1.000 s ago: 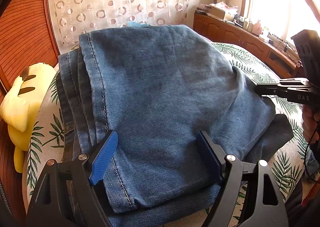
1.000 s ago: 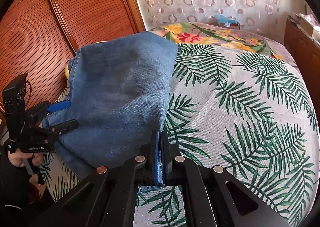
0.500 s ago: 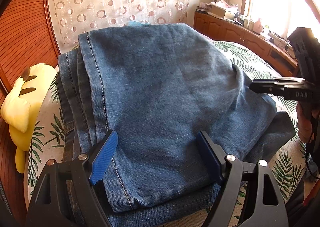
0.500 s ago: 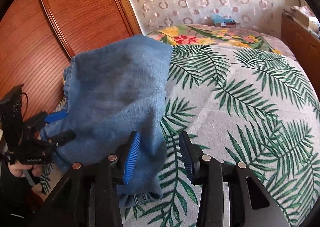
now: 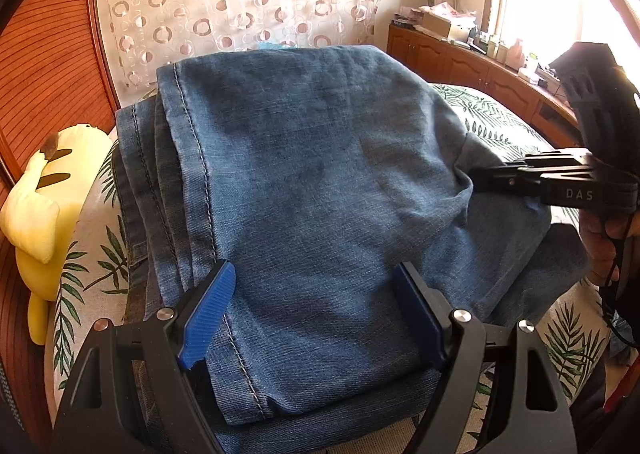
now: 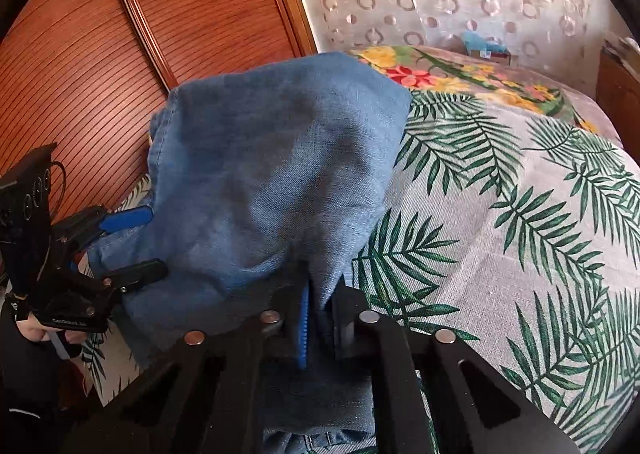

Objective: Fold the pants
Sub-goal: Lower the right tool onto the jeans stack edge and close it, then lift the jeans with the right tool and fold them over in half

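My right gripper [image 6: 318,318] is closing on the pants [image 5: 320,182] at three o'clock to tidy the fold; my left gripper [image 5: 316,310] waits, spread wide, at six.

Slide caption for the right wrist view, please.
Right gripper closing on a fold of blue denim pants lying on the palm-leaf bedspread.

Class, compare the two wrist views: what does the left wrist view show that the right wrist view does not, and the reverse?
Left wrist view only: a yellow plush toy, a bright window and a wooden cabinet.

Right wrist view only: the right gripper closing on a fold of the jeans, and a floral blanket.

Both: the jeans on the leaf-print bedspread, the left gripper open over them, the wooden headboard.
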A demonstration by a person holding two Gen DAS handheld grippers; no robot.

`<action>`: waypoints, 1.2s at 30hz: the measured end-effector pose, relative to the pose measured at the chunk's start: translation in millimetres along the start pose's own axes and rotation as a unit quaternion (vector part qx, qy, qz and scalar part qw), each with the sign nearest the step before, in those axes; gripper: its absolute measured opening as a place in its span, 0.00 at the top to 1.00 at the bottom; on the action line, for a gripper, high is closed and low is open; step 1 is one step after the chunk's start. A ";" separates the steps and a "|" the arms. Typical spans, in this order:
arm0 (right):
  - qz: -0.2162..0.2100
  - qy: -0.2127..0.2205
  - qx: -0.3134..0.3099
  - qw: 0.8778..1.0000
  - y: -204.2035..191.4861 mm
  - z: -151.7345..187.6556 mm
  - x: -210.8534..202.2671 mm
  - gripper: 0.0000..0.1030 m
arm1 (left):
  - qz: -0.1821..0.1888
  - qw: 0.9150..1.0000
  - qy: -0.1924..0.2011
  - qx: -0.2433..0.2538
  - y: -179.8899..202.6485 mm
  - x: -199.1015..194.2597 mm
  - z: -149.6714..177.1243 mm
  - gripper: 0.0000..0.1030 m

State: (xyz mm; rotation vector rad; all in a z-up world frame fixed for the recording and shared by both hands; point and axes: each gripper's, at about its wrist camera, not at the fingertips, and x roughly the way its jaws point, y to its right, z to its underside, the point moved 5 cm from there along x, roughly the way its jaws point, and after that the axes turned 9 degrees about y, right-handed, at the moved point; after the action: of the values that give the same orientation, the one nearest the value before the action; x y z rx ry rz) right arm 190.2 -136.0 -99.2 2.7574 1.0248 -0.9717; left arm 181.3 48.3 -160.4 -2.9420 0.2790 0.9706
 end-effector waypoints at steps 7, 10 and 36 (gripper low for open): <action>0.031 0.039 0.004 0.999 -15.8 12.6 -53.0 0.95 | 0.003 1.000 0.018 -0.004 7.2 -22.3 -12.0 0.21; 0.035 0.034 0.019 0.999 -14.1 23.0 -66.0 0.95 | 0.014 1.000 0.024 -0.004 15.5 -34.7 -13.4 0.21; 0.066 0.016 0.045 0.997 -3.8 50.1 -33.0 0.63 | 0.013 1.000 -0.002 0.018 40.9 -18.0 17.6 0.21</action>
State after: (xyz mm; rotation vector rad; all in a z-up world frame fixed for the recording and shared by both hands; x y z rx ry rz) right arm 141.5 -164.3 -119.9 2.8788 0.8099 -0.9807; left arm 149.4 12.4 -162.8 -2.9109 0.3328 0.9630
